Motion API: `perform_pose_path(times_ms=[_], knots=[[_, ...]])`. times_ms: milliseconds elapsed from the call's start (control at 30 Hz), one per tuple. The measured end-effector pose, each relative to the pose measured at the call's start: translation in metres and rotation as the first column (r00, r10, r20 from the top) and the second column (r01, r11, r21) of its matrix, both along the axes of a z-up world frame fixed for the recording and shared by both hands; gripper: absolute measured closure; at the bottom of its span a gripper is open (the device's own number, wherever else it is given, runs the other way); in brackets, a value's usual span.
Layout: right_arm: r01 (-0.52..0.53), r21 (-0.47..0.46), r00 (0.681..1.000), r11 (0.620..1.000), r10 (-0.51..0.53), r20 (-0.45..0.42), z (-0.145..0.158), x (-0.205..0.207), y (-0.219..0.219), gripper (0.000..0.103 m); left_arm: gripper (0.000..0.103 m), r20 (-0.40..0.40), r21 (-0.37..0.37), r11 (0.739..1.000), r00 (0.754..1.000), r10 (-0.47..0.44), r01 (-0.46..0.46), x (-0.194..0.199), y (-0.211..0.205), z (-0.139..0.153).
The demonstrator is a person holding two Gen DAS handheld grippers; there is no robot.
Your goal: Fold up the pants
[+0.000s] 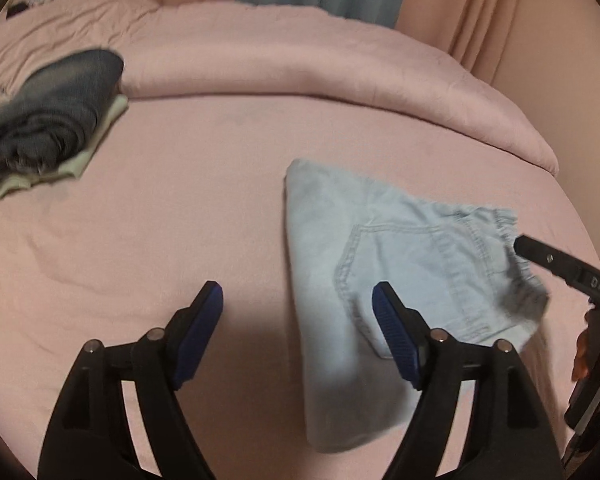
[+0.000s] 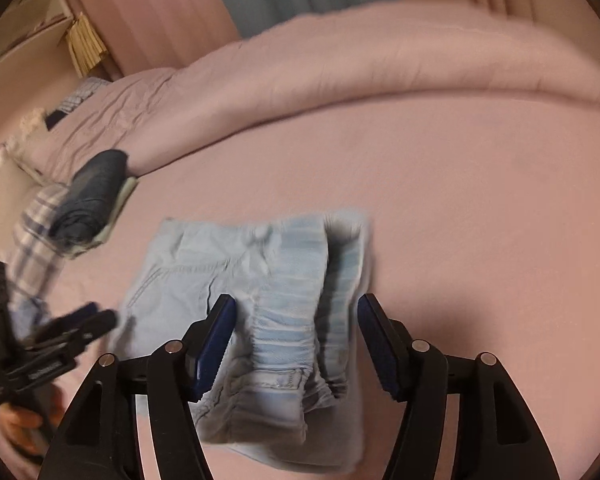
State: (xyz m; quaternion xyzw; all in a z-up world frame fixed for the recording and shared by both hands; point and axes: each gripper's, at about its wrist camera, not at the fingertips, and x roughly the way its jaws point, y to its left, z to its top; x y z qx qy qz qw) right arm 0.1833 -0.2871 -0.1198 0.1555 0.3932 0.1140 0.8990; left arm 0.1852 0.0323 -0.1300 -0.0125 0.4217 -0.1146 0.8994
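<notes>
Light blue denim pants (image 1: 384,240) lie folded into a compact bundle on the pink bed sheet (image 1: 160,200). My left gripper (image 1: 298,290) is open just above the sheet, its right pad over the bundle's near-left part and its left pad over bare sheet. In the right wrist view the pants (image 2: 220,256) show their gathered waistband end, blurred, between the spread pads of my right gripper (image 2: 297,300); the pads do not press on it. The right gripper's finger (image 1: 540,258) reaches in over the frayed hem. The left gripper (image 2: 80,322) shows blurred at the left.
A stack of dark folded jeans (image 1: 56,116) on a pale green garment sits at the far left, beside a plaid cloth (image 2: 32,248). A rolled pink duvet (image 1: 300,60) runs along the back. A person's hand (image 2: 16,428) holds the left gripper's handle.
</notes>
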Motion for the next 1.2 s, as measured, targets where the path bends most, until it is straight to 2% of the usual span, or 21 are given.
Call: perform_pose_path(times_ms=[67,167,233,267,333,400,467,600,667,733,800,867,933,1067,1200], knots=[[0.033,-0.067,0.999,0.997,-0.030,0.042,0.013,-0.008,0.000,0.039,0.021,0.007,0.013,1.000,1.000,-0.015,0.015,-0.003,-0.005,0.001],[-0.022,-0.091,0.996,0.996,0.030,0.087,0.024,-0.019,0.010,0.040,0.021,0.003,0.028,0.999,0.999,-0.038,0.037,-0.001,-0.017,-0.002],[-0.060,-0.140,0.991,0.988,0.076,0.110,0.023,-0.027,0.023,0.066,0.021,-0.004,0.044,0.998,0.998,-0.055,0.055,-0.005,-0.027,-0.009],[-0.079,-0.177,0.990,0.981,0.098,0.104,0.020,-0.030,0.031,0.070,0.021,-0.013,0.051,0.997,0.998,-0.065,0.065,-0.006,-0.033,-0.013],[-0.124,-0.209,0.988,0.970,0.139,0.060,0.006,-0.030,0.042,0.071,0.021,-0.038,0.076,0.994,0.996,-0.079,0.082,-0.005,-0.043,-0.023],[-0.128,-0.260,0.990,0.957,0.138,0.019,-0.009,-0.027,0.048,0.071,0.021,-0.071,0.121,0.989,0.995,-0.075,0.084,-0.001,-0.048,-0.038],[-0.139,-0.290,0.989,0.947,0.145,-0.002,-0.017,-0.023,0.050,0.071,0.018,-0.098,0.123,0.989,0.993,-0.066,0.078,0.000,-0.047,-0.048],[-0.150,-0.288,0.988,0.946,0.150,-0.019,-0.012,-0.021,0.047,0.070,0.015,-0.099,0.132,0.991,0.995,-0.023,0.036,-0.003,-0.042,-0.039],[-0.145,-0.251,0.989,0.957,0.146,-0.015,-0.001,-0.027,0.044,0.065,0.012,-0.075,0.156,0.987,0.997,-0.020,0.032,-0.011,-0.041,-0.027],[-0.126,-0.201,0.992,0.972,0.128,0.000,0.012,-0.035,0.042,0.041,0.008,-0.048,0.170,0.985,0.999,-0.007,0.015,-0.021,-0.038,-0.012],[-0.096,-0.182,0.995,0.979,0.101,0.020,0.022,-0.045,0.044,0.029,0.001,-0.020,0.173,0.985,1.000,0.021,-0.017,-0.031,-0.033,0.006],[-0.086,-0.166,0.995,0.982,0.092,0.032,0.033,-0.055,0.045,0.024,0.001,0.013,0.160,0.986,0.998,0.054,-0.056,-0.043,-0.026,0.023],[-0.085,-0.157,0.995,0.984,0.091,0.031,0.041,-0.065,0.046,0.012,0.001,0.026,0.147,0.985,0.996,0.083,-0.086,-0.053,-0.018,0.040],[-0.072,-0.168,0.995,0.983,0.082,0.056,0.055,-0.081,0.049,0.009,0.001,0.022,0.174,0.980,0.995,0.098,-0.101,-0.070,-0.015,0.057],[-0.063,-0.141,0.996,0.988,0.071,0.059,0.063,-0.094,0.048,0.008,0.001,0.037,0.156,0.982,0.994,0.102,-0.106,-0.091,-0.016,0.073]])
